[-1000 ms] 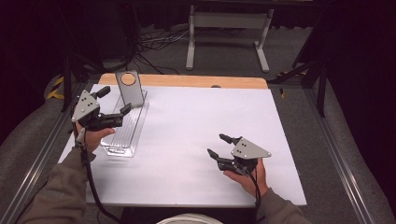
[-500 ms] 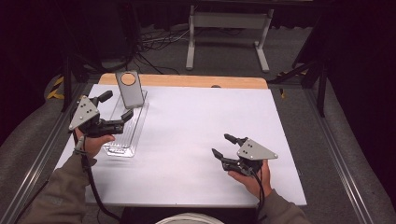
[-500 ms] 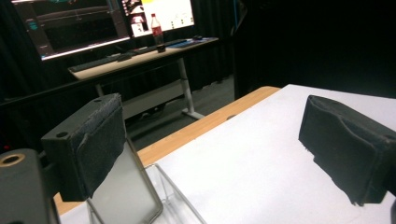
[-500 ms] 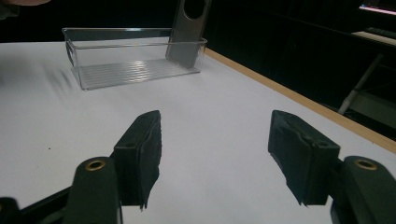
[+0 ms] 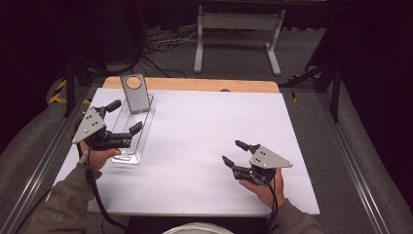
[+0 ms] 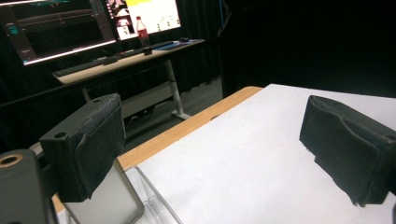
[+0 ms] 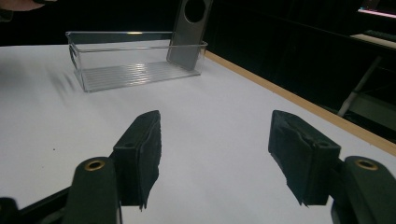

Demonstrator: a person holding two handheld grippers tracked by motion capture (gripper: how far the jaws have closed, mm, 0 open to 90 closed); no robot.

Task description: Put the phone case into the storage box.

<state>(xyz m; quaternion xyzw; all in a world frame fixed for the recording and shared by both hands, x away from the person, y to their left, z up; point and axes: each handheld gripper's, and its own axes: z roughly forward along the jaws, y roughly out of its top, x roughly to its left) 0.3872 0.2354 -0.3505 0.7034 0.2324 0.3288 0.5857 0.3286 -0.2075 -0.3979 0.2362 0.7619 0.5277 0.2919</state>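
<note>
The left gripper hovers with jaws apart and empty over the clear plastic rectangular tray at the table's left. A grey metal plate with a round hole leans upright at the tray's far end (inside it). The right gripper, also spread and empty, sits near right on the white table.

Light falls from above onto the white table, which reads bright against a dark room in every view. Shadows under the hands are faint and soft. The high view is grainy and slightly soft. In the left gripper view, glowing monitors at upper left blur. The clear tray catches pale glints.
</note>
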